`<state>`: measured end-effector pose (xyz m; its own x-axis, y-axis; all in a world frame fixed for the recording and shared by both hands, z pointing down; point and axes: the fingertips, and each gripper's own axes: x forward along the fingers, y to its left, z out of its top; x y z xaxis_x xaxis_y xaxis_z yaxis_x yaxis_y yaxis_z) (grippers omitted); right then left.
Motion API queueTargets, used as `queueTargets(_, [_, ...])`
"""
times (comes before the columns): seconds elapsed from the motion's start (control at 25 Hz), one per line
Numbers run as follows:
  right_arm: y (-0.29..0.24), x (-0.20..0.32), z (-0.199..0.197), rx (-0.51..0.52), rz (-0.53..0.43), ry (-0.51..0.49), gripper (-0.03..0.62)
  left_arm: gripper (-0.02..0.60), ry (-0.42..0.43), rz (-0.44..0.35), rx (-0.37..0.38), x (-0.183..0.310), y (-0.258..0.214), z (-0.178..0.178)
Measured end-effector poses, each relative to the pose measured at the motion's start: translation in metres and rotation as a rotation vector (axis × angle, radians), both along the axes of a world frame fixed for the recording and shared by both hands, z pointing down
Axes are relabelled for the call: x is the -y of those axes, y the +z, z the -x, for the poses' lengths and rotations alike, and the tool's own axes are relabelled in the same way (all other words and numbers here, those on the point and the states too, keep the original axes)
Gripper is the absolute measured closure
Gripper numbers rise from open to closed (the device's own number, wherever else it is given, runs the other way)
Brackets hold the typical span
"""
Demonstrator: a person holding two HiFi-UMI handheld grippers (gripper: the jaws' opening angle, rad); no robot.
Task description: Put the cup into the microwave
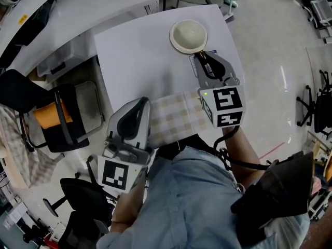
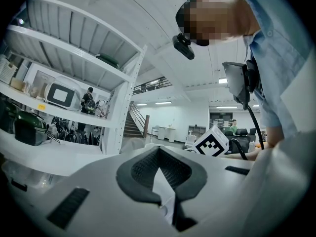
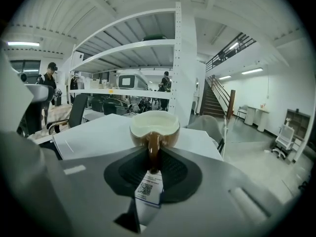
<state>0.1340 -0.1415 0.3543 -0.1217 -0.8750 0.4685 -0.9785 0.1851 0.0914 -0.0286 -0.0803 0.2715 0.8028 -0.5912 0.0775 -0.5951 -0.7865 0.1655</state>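
- Right gripper (image 3: 154,153): I have its jaws pinched on the brown handle of the cup (image 3: 154,126).
- Cup: it stands upright near the far edge of the white table (image 1: 135,56).
- Left gripper (image 2: 158,150): my jaws are pressed together, nothing between them, just beside a checked cloth (image 1: 174,115).

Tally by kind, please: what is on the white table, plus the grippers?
Cup: 1
Checked cloth: 1
Grippers: 2, the left gripper and the right gripper
Total: 4
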Motion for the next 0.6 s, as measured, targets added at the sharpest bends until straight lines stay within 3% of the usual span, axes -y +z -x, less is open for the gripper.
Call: queueTargets(0.6, [-0.0026,-0.0089,0.0026,0.050,-0.043,-0.002,0.545,0.577,-0.003,-0.010,-0.001,-0.0082,-0.0032,0.0023])
